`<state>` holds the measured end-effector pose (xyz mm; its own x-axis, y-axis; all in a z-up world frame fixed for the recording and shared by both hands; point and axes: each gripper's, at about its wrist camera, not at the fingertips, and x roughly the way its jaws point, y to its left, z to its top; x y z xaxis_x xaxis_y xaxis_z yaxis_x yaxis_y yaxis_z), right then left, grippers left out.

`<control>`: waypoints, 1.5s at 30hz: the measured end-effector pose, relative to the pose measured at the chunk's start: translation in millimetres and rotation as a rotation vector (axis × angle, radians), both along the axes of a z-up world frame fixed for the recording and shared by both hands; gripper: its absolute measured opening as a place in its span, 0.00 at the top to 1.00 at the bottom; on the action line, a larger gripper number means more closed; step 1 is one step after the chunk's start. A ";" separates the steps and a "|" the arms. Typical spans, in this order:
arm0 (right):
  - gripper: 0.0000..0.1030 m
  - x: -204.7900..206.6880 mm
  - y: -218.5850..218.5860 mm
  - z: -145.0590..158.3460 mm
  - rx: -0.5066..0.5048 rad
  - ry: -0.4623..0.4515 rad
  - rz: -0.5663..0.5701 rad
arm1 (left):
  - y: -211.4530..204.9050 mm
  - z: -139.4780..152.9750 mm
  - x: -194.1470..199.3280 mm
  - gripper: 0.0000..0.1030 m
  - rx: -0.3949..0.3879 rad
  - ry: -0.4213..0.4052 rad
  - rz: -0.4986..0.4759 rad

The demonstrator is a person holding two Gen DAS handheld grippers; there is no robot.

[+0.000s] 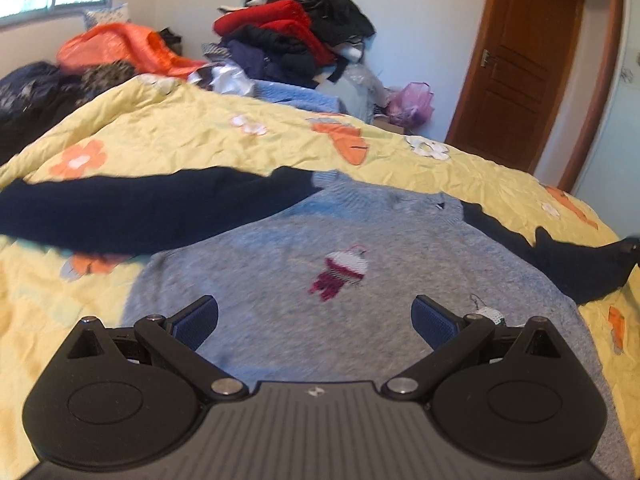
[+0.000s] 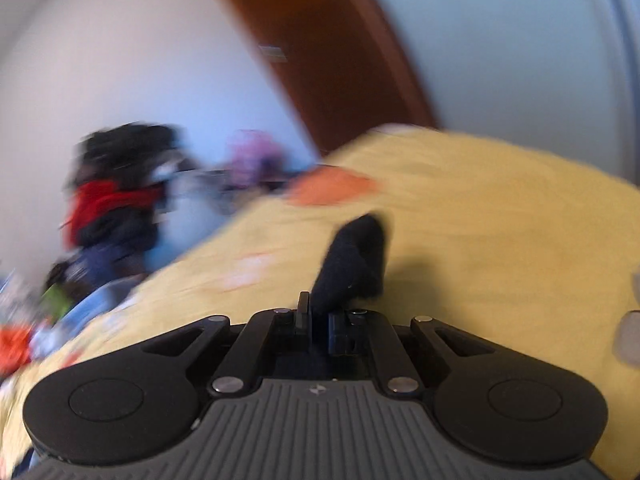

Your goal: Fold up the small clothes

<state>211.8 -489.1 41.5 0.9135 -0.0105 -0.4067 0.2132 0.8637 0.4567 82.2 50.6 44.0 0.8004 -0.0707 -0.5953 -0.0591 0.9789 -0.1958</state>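
Note:
A small grey sweater (image 1: 320, 248) with dark navy sleeves lies flat on the yellow quilt (image 1: 180, 136). Its left sleeve (image 1: 140, 208) lies stretched out to the left. Its right sleeve (image 1: 568, 264) runs off toward the right edge. My left gripper (image 1: 315, 320) is open and empty, hovering over the sweater's lower body. In the blurred right wrist view my right gripper (image 2: 320, 316) is shut on the navy sleeve end (image 2: 352, 260), which stands up from between the fingers above the quilt (image 2: 500, 240).
A pile of clothes (image 1: 296, 36) and an orange bag (image 1: 120, 48) sit beyond the far side of the bed. A pink bag (image 1: 412, 104) lies by the wooden door (image 1: 520, 68). Dark clothes (image 1: 28, 96) lie at far left.

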 end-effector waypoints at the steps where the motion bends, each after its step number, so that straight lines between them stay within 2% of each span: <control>1: 0.88 -7.2 25.4 9.9 -0.027 -0.033 0.068 | 3.9 1.3 -2.8 0.00 -0.006 -0.001 0.007; 5: 0.88 -26.2 137.0 30.7 -0.095 -0.106 0.368 | 14.0 7.6 -12.2 0.00 -0.020 -0.030 0.014; 7: 0.88 -24.5 188.8 25.0 -0.074 -0.080 0.498 | 18.7 12.3 -17.5 0.00 -0.044 -0.043 0.018; 10: 0.86 -18.1 256.3 -0.3 -0.095 0.005 0.605 | 23.7 19.3 -25.2 0.00 -0.073 -0.061 0.015; 11: 0.82 -15.4 273.2 -9.5 -0.104 0.060 0.626 | 25.5 21.0 -26.4 0.00 -0.081 -0.055 0.011; 12: 0.68 -13.9 284.3 -15.7 -0.094 0.118 0.642 | 27.1 22.2 -28.0 0.00 -0.085 -0.046 0.009; 13: 0.55 -16.7 289.3 -19.2 -0.061 0.157 0.646 | 28.9 23.6 -30.0 0.00 -0.085 -0.043 0.011; 14: 0.51 -24.9 287.3 -19.8 -0.018 0.147 0.638 | 31.0 25.1 -32.3 0.00 -0.088 -0.046 0.011; 16: 0.29 -46.7 275.8 -16.3 0.024 0.094 0.617 | 33.8 24.4 -32.3 0.00 -0.108 -0.042 -0.008; 17: 0.25 -59.2 266.8 -14.0 0.021 0.080 0.609 | 34.9 23.2 -30.2 0.00 -0.130 -0.036 -0.012; 20: 0.23 -88.9 249.8 -9.9 -0.003 0.058 0.597 | 30.3 17.4 -13.3 0.00 -0.229 -0.003 -0.024; 23: 0.23 -113.3 236.9 -14.7 -0.077 0.045 0.582 | 13.7 9.2 15.2 0.00 -0.348 0.042 -0.067; 27: 0.11 -119.7 238.3 -31.6 -0.151 0.054 0.565 | -16.0 -4.2 64.7 0.00 -0.449 0.120 -0.140; 29: 0.10 -118.6 238.2 -39.8 -0.132 0.077 0.564 | -27.3 -15.3 87.2 0.00 -0.512 0.178 -0.157; 31: 0.07 -118.3 234.9 -39.8 -0.101 0.057 0.558 | -36.4 -27.5 105.1 0.00 -0.575 0.234 -0.169; 33: 0.05 -116.9 231.6 -43.0 -0.078 0.068 0.555 | -44.4 -36.9 116.1 0.00 -0.604 0.268 -0.156; 35: 0.04 -115.7 228.0 -44.8 -0.048 0.067 0.555 | -50.2 -37.1 118.8 0.07 -0.584 0.239 -0.142; 36: 0.03 -115.6 226.6 -45.3 -0.036 0.064 0.554 | -53.1 -35.8 120.0 0.23 -0.565 0.227 -0.139; 37: 0.03 -115.8 225.7 -45.7 -0.028 0.063 0.554 | -54.9 -34.9 122.0 0.47 -0.550 0.228 -0.143; 39: 0.02 -116.6 227.4 -44.5 -0.026 0.061 0.555 | -59.5 -37.1 128.3 0.61 -0.510 0.265 -0.146; 41: 0.02 -116.5 228.3 -43.8 -0.027 0.062 0.557 | -61.8 -37.5 131.0 0.63 -0.466 0.275 -0.156; 43: 0.01 -115.8 228.8 -43.4 -0.026 0.063 0.557 | -65.4 -36.1 131.7 0.93 -0.413 0.259 -0.165; 45: 0.01 -115.5 228.0 -43.3 -0.022 0.062 0.556 | -66.6 -31.8 130.0 0.94 -0.365 0.239 -0.173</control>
